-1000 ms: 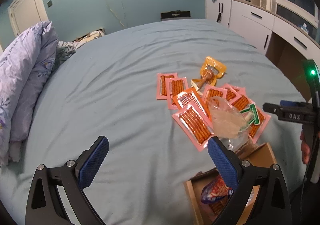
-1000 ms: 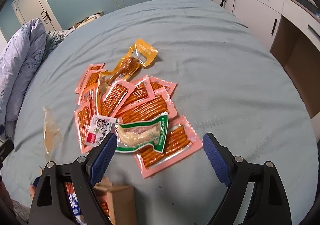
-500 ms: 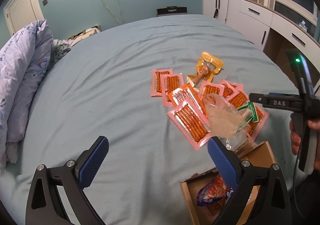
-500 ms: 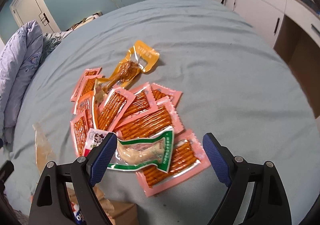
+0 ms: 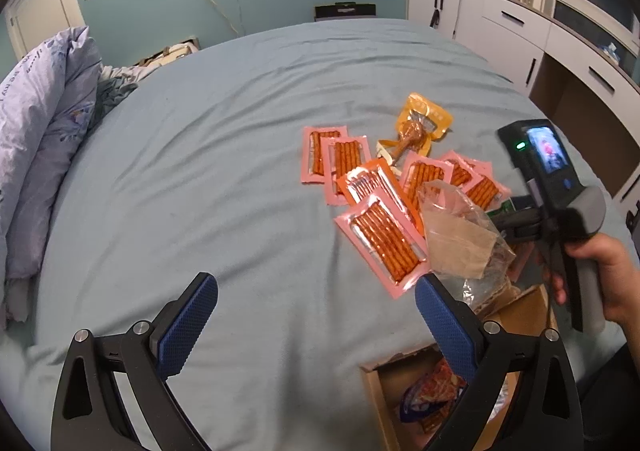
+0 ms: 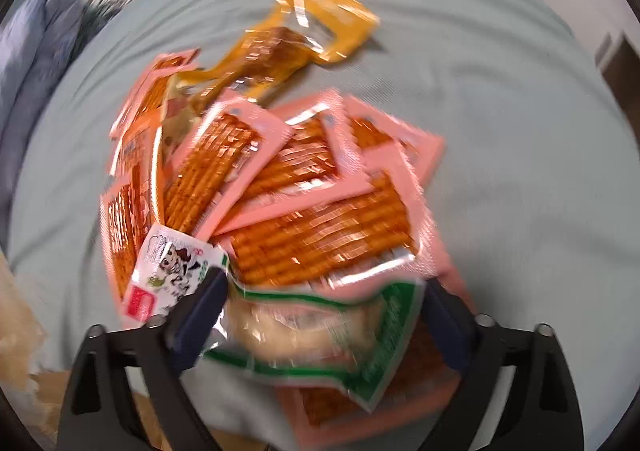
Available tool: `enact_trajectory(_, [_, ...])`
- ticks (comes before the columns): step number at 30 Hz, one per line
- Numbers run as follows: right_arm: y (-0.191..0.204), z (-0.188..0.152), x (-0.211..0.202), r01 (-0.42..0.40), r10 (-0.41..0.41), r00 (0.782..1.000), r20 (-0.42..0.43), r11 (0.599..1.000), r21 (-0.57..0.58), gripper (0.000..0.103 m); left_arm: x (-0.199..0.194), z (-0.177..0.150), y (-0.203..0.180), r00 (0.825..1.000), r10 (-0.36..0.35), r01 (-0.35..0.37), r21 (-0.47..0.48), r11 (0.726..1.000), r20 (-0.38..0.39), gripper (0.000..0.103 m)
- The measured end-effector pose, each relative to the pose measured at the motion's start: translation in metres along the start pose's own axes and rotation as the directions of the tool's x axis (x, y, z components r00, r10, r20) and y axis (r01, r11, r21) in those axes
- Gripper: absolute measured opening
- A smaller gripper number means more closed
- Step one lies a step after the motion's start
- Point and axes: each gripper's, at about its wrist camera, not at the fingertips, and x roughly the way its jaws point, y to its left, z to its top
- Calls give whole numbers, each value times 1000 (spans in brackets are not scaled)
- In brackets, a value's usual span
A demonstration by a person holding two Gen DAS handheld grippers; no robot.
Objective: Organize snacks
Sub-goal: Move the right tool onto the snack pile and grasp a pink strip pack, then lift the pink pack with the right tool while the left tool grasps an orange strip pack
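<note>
A heap of pink packets of orange sticks (image 6: 320, 235) lies on the blue bed sheet (image 6: 520, 155), also seen as the pink packets (image 5: 380, 239) in the left wrist view. At its far end lies a yellow drumstick packet (image 6: 288, 39). A green-edged packet with pale meat (image 6: 320, 331) lies between the fingers of my right gripper (image 6: 320, 291), whose jaws are opening and stand wide; the picture is blurred. Beside its left finger lies a small white cartoon packet (image 6: 172, 271). My left gripper (image 5: 314, 291) hovers open over bare sheet, nothing between its fingers.
A cardboard box (image 5: 528, 311) with snack bags inside stands at the near right edge of the bed. A crumpled clear plastic bag (image 5: 456, 235) rises beside it. A person's hand (image 5: 596, 275) holds the right gripper's handle. A pillow (image 5: 40, 131) lies left, white cabinets (image 5: 560, 47) stand right.
My right gripper has dropped down and forward onto the heap, so the green-edged packet now sits between its wider jaws. The left gripper has barely moved.
</note>
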Motion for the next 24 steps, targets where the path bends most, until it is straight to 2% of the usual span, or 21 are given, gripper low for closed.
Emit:
enact_trajectory(3, [15, 3, 10, 73, -74, 997, -1, 993, -92, 100, 4, 1, 0, 1000, 5, -5, -1, 1000, -8, 101])
enact_trajectory(6, [17, 6, 12, 63, -63, 998, 5, 992, -110, 99, 6, 2, 2, 1000, 4, -4, -11, 1000, -13, 101])
enact_trajectory(8, [8, 9, 10, 36, -37, 999, -3, 996, -81, 89, 6, 3, 2, 1000, 10, -10, -14, 1000, -12, 101])
enact_trajectory(9, [4, 11, 7, 28, -28, 1000, -1, 997, -71, 78, 7, 3, 2, 1000, 19, -20, -13, 1000, -13, 101])
enact_trajectory(11, [-7, 14, 2, -14, 14, 1000, -3, 999, -36, 65, 7, 2, 3, 999, 35, -35, -11, 999, -9, 101])
enact_trajectory(13, [-15, 15, 0, -41, 41, 999, -5, 999, -8, 39, 7, 1, 4, 999, 50, -50, -10, 999, -6, 101])
enact_trajectory(16, [-35, 19, -2, -116, 116, 993, -8, 991, 72, 23, 6, 2, 8, 998, 62, -62, -18, 998, 2, 101])
enact_trajectory(17, [-45, 19, 0, -164, 167, 986, -10, 980, 116, 21, 5, 2, 10, 998, 65, -65, -25, 998, 6, 101])
enact_trajectory(21, [-69, 20, 2, -253, 258, 966, 2, 945, 210, 11, 6, 3, 17, 998, 62, -62, -54, 997, 8, 101])
enact_trajectory(24, [-81, 16, -14, -263, 260, 965, 43, 941, 213, 4, 8, 3, 22, 998, 59, -59, -69, 996, 1, 101])
